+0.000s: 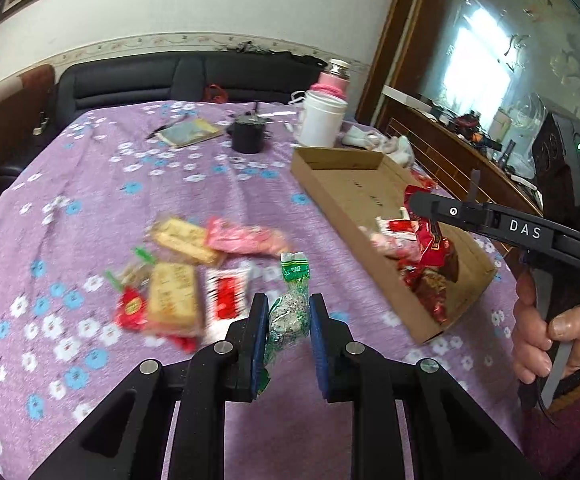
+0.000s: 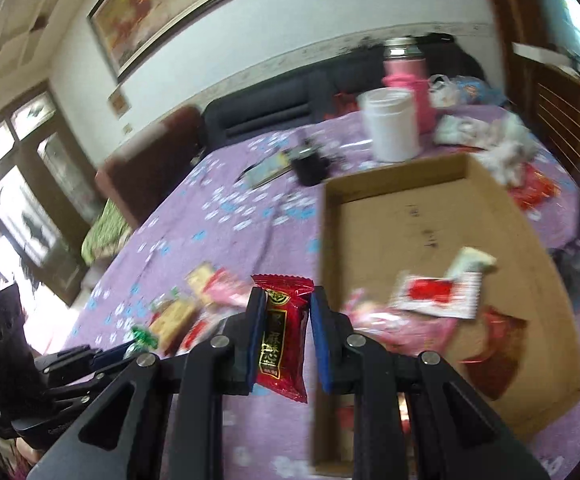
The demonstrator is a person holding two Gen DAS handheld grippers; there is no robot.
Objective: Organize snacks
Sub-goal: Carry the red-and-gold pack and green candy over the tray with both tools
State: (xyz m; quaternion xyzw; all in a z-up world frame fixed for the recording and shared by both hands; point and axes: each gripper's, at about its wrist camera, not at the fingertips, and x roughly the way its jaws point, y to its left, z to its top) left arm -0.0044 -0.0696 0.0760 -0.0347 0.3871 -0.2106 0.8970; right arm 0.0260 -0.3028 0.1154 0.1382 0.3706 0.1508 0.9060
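Purple flowered tablecloth point(image 1: 90, 184) spread wide, strewn at centre with loose snack packets point(image 1: 178, 280). Shallow cardboard box point(image 1: 345, 184) lying at the cloth's right side, red and pink packets heaped in its near end. White jar point(image 1: 321, 118) and pink flask point(image 1: 331, 80) standing beyond the box. Left gripper point(image 1: 288, 316) clamped on a green-and-silver wrapped candy point(image 1: 290, 304), lifted over the cloth. Right gripper point(image 2: 284, 332) pinched tight on a red snack packet point(image 2: 282, 344), just left of the box's near wall.
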